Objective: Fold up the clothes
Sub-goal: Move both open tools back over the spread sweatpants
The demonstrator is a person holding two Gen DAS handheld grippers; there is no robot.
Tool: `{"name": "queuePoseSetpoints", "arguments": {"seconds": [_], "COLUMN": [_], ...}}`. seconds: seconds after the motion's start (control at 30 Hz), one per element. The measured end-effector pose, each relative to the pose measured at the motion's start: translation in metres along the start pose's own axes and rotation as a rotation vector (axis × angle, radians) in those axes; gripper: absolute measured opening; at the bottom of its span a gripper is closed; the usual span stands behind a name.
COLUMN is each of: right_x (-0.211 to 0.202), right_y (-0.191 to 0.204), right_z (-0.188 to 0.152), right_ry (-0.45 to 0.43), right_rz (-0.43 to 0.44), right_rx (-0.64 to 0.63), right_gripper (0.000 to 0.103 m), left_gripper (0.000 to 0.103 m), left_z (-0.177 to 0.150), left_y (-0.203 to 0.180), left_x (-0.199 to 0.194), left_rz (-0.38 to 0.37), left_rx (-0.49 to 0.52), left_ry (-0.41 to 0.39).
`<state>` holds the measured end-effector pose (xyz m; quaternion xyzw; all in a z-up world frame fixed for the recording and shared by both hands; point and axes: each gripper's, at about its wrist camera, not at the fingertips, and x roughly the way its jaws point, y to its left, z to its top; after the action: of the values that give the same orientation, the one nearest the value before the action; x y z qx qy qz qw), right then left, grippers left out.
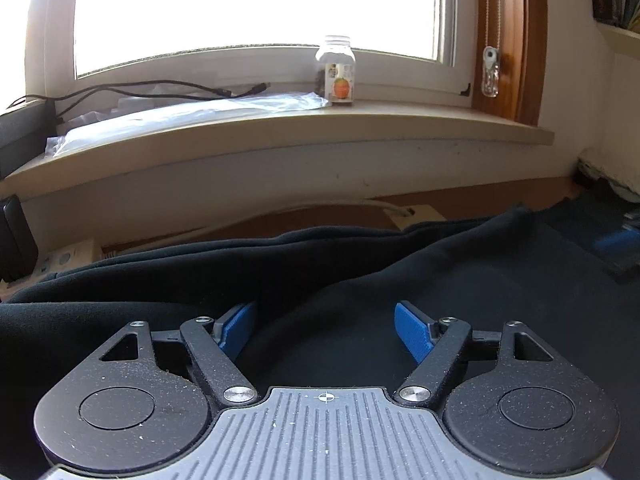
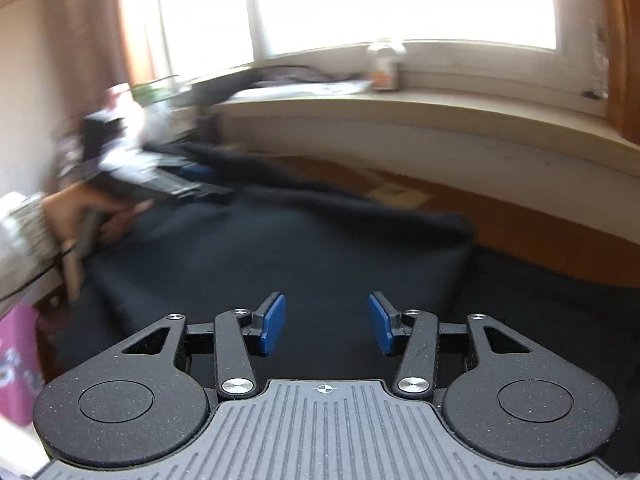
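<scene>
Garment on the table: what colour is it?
The garment is plain black or very dark navy, no pattern; it shows best in the left wrist view.

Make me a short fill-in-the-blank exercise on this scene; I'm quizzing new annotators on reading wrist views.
1. The dark garment lies spread below the ____ sill.
2. The jar on the windowsill stands ____.
3. The pads of the left gripper are coloured ____.
4. Both the left gripper and the right gripper have their jaws ____.

Missing words: window; upright; blue; open
</scene>
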<state>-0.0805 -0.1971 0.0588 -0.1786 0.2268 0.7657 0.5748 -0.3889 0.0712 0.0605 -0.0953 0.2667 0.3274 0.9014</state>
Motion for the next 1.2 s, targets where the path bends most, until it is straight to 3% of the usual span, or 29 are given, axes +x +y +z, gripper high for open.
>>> {"name": "queuePoseSetpoints", "arguments": {"seconds": [0.23, 0.33, 0.63, 0.73, 0.87, 1.03, 1.2], "right_x": [-0.029, -0.035, -0.037, -0.028, -0.011, -0.015, -0.021], "right_y": [0.046, 0.048, 0.051, 0.059, 0.072, 0.059, 0.065], "right_z": [-0.049, -0.061, -0.055, -0.047, -0.052, -0.067, -0.055], "right_ry": [-0.01, -0.067, -0.11, -0.145, -0.124, -0.173, -0.19], "right_rz": [-0.017, -0.037, -0.075, -0.045, -0.03, 0.014, -0.005], "right_rx": [-0.079, -0.088, -0.063, -0.057, -0.073, 0.004, 0.003], "right_gripper": [0.047, 0.047, 0.047, 0.047, 0.046, 0.047, 0.047], "left_gripper": [0.08, 0.08, 0.082, 0.082, 0.082, 0.083, 0.083], "left_z": [-0.001, -0.001, -0.001, -0.001, -0.001, -0.001, 0.0], "left_y": [-0.007, -0.009, -0.014, -0.014, -0.016, -0.015, -0.016], "left_x": [0.003, 0.004, 0.005, 0.006, 0.005, 0.006, 0.006], "left_rz": [0.03, 0.037, 0.05, 0.052, 0.056, 0.055, 0.06], "left_rx": [0.042, 0.053, 0.079, 0.083, 0.089, 0.093, 0.102], "left_ry": [0.015, 0.018, 0.027, 0.027, 0.027, 0.028, 0.032]}}
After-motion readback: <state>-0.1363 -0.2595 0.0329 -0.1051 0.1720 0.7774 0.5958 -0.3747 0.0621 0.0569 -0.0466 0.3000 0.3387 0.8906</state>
